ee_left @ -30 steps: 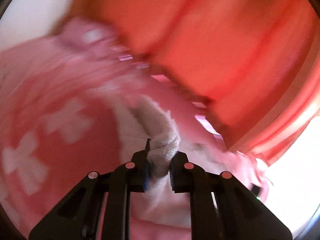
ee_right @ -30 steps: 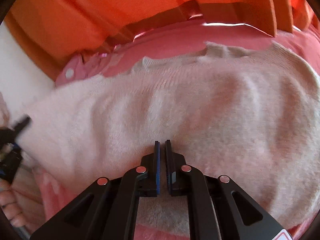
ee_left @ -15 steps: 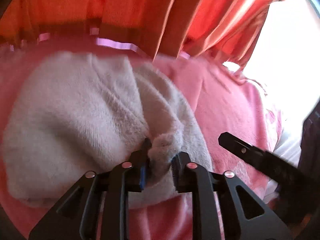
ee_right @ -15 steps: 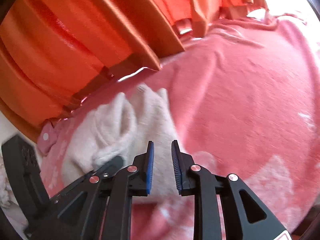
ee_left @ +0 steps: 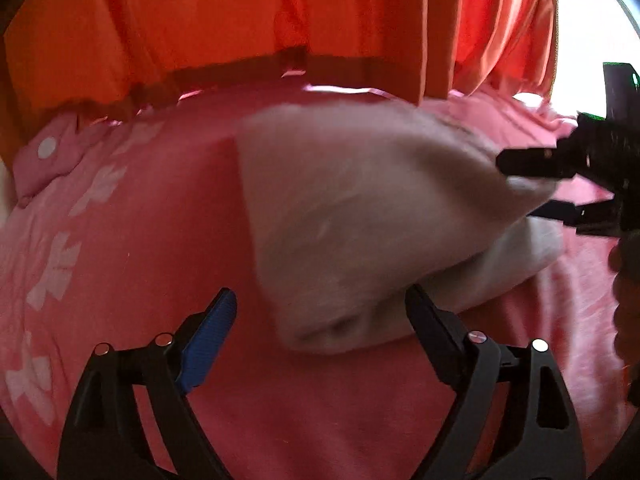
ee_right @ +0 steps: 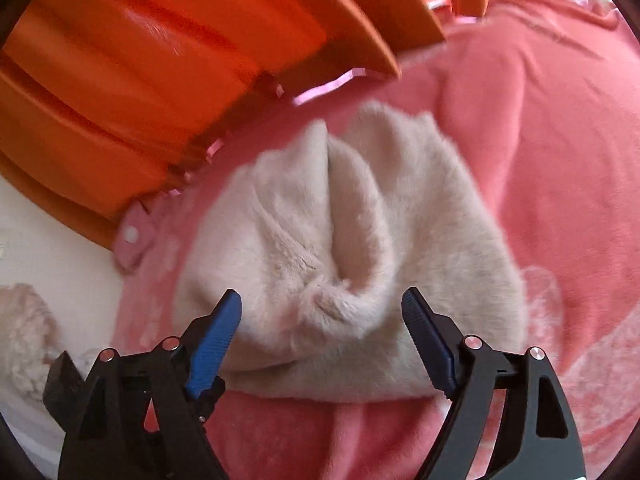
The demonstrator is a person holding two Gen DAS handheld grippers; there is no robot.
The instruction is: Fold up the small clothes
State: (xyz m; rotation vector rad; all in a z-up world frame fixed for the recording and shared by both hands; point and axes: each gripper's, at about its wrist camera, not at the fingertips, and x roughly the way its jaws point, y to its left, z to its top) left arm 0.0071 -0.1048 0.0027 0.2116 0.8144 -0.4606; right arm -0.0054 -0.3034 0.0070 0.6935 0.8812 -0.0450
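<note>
Now one cream garment [ee_right: 360,248] on pink blanket [ee_right: 560,160]; two grippers, jaws spread.

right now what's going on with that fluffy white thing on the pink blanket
A person with a handheld gripper in each hand is folding a small fluffy cream garment on a pink blanket. Both the left gripper and the right gripper are open, with the garment lying bunched and folded over itself between their fingers, gripped by neither. Orange curtains hang behind the blanket. The fold looks rough, with a deep crease running down the middle.
</note>
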